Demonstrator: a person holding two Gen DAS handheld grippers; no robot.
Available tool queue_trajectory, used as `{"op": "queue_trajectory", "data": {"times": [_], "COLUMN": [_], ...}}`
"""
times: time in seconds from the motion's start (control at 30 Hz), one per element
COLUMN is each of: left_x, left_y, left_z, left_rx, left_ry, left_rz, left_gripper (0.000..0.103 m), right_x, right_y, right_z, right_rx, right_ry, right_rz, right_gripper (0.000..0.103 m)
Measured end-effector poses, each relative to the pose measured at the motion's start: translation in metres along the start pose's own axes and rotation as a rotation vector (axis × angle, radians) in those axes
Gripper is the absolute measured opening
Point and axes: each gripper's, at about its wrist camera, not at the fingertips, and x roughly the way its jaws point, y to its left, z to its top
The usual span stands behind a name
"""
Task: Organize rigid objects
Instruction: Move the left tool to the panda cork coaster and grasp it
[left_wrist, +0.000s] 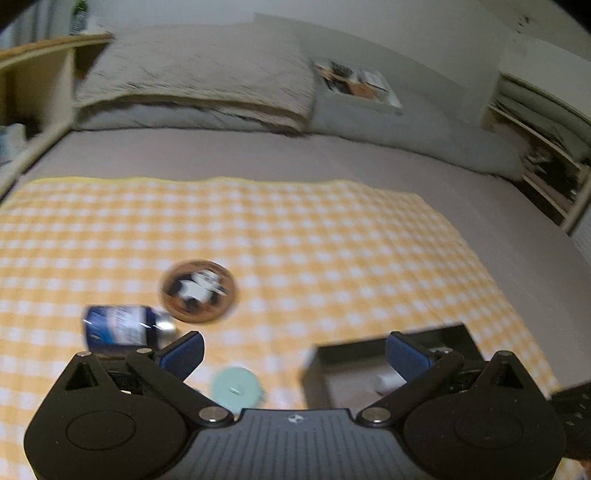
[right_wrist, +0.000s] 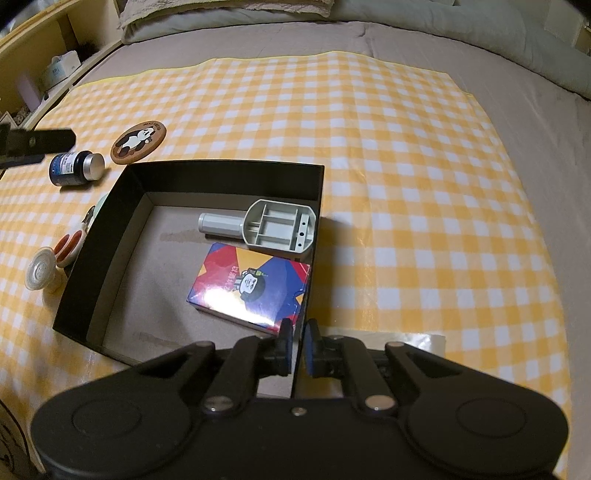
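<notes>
right gripper (right_wrist: 295, 347): pinching box (right_wrist: 221, 168) wall | left gripper (left_wrist: 293, 350): wide, empty

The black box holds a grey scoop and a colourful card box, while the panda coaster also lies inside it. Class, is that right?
Not quite. The panda coaster lies outside the black box, on the checked cloth, as the right wrist view shows. The grey scoop and colourful card box are inside.
</notes>
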Motion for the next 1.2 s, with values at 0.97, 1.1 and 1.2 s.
{"op": "queue_trajectory", "data": {"times": [0.97,1.1,1.2], "left_x": [0.113,0.132,0.142], "left_y": [0.083,0.084,0.085], "left_z": [0.051,0.052,0.051], "left_rx": [0.023,0.019,0.019], "left_ry": [0.023,0.082,0.104], "left_rz": [0.324,0.267,0.227], "left_gripper": [0.103,0.103,0.103], "right_x": [-0.001,0.000,0.001], "right_y": [-0.005,-0.006,-0.006], "right_z": [0.002,0.003,0.004], "right_rx": [-0.003,0.000,0.000], "right_ry": [0.009,0.009,0.010], "right_rz": [0.011,0.018,0.021], "right_gripper": [0.010,0.011,0.011]}}
